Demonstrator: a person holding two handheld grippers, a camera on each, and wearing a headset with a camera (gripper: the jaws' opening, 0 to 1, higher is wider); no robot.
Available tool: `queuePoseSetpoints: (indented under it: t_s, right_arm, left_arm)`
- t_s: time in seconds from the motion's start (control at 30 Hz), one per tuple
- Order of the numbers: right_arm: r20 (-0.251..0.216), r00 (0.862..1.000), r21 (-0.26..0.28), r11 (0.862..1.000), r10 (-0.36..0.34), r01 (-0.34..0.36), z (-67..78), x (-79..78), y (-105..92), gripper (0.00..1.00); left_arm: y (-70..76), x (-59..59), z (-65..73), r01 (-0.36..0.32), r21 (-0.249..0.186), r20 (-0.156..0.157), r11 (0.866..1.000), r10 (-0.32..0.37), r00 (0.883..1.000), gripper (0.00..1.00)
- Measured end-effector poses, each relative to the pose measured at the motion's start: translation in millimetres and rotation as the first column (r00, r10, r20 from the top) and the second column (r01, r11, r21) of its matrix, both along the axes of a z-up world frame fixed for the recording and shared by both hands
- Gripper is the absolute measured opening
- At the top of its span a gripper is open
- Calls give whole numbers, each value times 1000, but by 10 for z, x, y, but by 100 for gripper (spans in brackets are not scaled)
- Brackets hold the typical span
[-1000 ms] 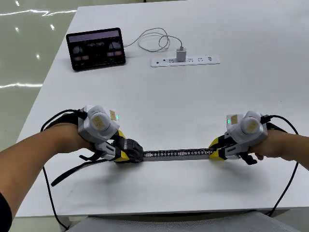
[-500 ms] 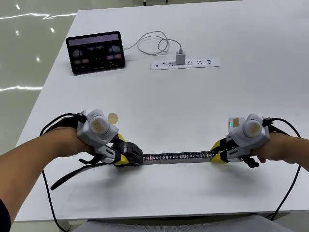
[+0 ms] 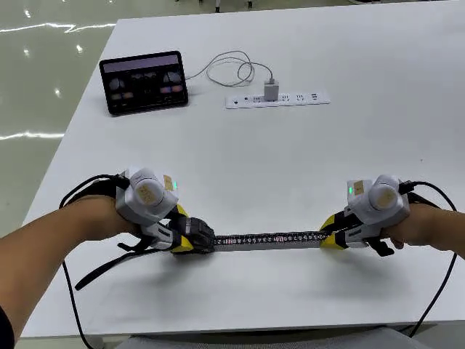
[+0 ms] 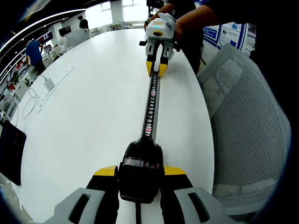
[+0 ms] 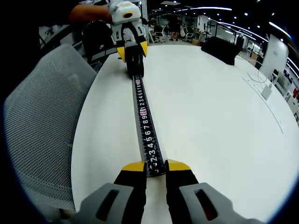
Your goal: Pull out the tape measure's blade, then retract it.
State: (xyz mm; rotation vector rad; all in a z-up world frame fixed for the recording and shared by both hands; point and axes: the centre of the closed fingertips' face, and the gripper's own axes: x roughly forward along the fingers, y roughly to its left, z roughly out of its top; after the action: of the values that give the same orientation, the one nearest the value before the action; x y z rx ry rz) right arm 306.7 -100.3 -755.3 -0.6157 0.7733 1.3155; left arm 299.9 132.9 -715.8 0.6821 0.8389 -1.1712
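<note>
1. The pull-out looks done: the blade [image 3: 269, 238] lies drawn out flat on the table [image 3: 290, 160] between the 2 tongs. Retracting it is what remains.
2. The left tongs [image 3: 182, 234] are clamped on the tape measure case [image 3: 199, 235]; the right tongs [image 3: 327, 237] pinch the blade's tip.
3. The blade runs along near the table's front edge, with a mesh chair [image 5: 42, 116] just beyond it.
4. The tablet [image 3: 144, 80] and power strip [image 3: 280, 98] sit well apart at the far side, so the return path looks open.
</note>
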Motion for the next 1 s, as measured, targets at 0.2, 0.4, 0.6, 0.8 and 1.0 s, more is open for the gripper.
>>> queuePoseSetpoints:
  t_s: [0.2, 0.4, 0.6, 0.8, 1.0]
  right_arm:
    - [-1, 1000, -3, 1000, -2, 2, -9, 6, -34, 10]
    - [-3, 1000, -2, 1000, -6, 6, -9, 8, -45, 10]
    - [-4, 1000, -2, 1000, -11, 11, 2, 5, -59, 10]
    - [-5, 1000, -7, 1000, -13, 13, 19, -16, -65, 10]
    - [-6, 1000, -9, 1000, -11, 11, 26, -26, -64, 10]
  left_arm:
    - [1, 0, -1, 1, 0, 0, 1000, -1, 1000, 30]
    - [4, 1, -3, 4, 0, 2, 1000, -4, 1000, 29]
    - [8, 5, -7, 4, 0, 3, 1000, -4, 1000, 29]
    - [9, 7, -8, 3, -2, 3, 1000, -3, 1000, 29]
    - [9, 7, -12, 3, -2, 3, 1000, -3, 1000, 29]
